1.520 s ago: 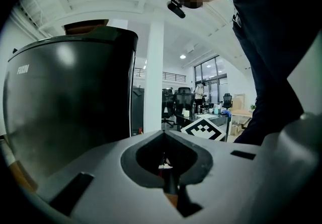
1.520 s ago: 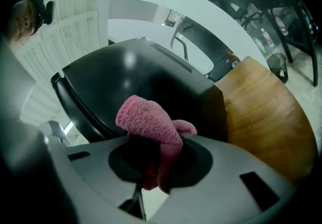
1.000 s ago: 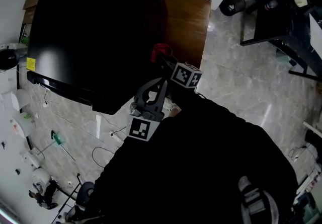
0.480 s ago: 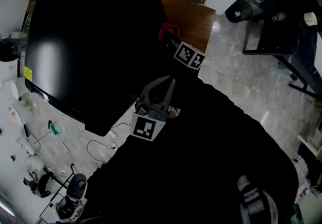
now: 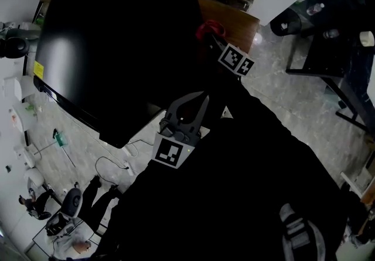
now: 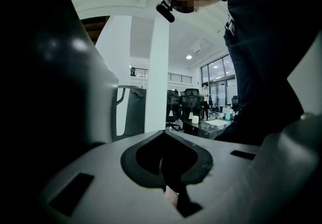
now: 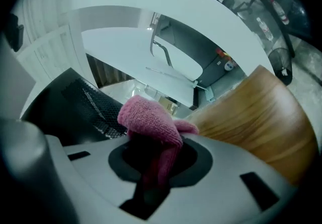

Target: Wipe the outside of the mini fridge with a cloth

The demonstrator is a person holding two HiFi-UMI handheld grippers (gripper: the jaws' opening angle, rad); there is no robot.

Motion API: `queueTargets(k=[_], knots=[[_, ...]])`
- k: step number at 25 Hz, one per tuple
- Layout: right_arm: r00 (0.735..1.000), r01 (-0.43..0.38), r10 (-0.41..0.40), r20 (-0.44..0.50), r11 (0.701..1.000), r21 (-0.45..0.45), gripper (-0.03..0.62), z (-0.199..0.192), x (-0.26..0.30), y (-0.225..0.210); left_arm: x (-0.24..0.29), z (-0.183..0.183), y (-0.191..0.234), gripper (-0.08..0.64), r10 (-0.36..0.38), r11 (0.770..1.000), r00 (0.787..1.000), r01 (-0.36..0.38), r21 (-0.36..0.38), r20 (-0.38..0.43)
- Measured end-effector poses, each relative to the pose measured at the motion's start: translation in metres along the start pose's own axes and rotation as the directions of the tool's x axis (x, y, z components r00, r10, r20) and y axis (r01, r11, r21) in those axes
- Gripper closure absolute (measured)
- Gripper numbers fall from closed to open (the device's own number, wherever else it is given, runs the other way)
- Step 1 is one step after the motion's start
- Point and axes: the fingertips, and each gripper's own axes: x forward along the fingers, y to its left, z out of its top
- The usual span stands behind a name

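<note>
Right gripper view: cloth (image 7: 149, 118) pinched in right gripper (image 7: 157, 163), beside mini fridge (image 7: 75, 101).

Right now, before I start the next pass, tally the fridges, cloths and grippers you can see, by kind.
mini fridge: 1
cloth, pink, clamped in the right gripper: 1
grippers: 2, the right gripper and the left gripper, which is shut on nothing
Total: 4

Upper centre of the head view: a brown wooden panel (image 5: 236, 19) on pale marbled floor (image 5: 293, 95), with a black table frame (image 5: 328, 48) at upper right. Lower left, thin white cables (image 5: 114, 165) trail over the floor. In the left gripper view, a white column (image 6: 156, 77) rises left of dark office chairs (image 6: 188, 99).
</note>
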Motion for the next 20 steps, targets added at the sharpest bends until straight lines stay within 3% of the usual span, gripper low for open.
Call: queueTargets(k=[5,10,13,17,20], knots=[[0.998,-0.053,0.059,0.035,0.986,-0.158,0.515,0.006,-0.059,0.062,-0.065,0.018,-0.022,0.557,-0.112,0.991,0.993,0.114,-0.063,0.034],[0.984,-0.129,0.167,0.068,0.915,-0.383,0.515,-0.009,-0.128,0.164,-0.143,0.029,-0.025,0.557,-0.158,0.978,0.985,0.166,-0.124,0.072],[0.975,-0.153,0.215,0.052,0.826,-0.543,0.515,-0.033,-0.165,0.233,-0.185,0.042,-0.02,0.557,-0.169,0.977,0.978,0.182,-0.108,0.121],[0.967,-0.182,0.253,-0.011,0.667,-0.722,0.515,-0.084,-0.2,0.325,-0.248,0.058,-0.008,0.557,-0.17,0.98,0.975,0.183,-0.082,0.146],[0.965,-0.146,0.262,0.002,0.542,-0.827,0.515,-0.108,-0.223,0.386,-0.293,0.074,0.002,0.557,-0.18,0.981,0.97,0.188,-0.038,0.165]])
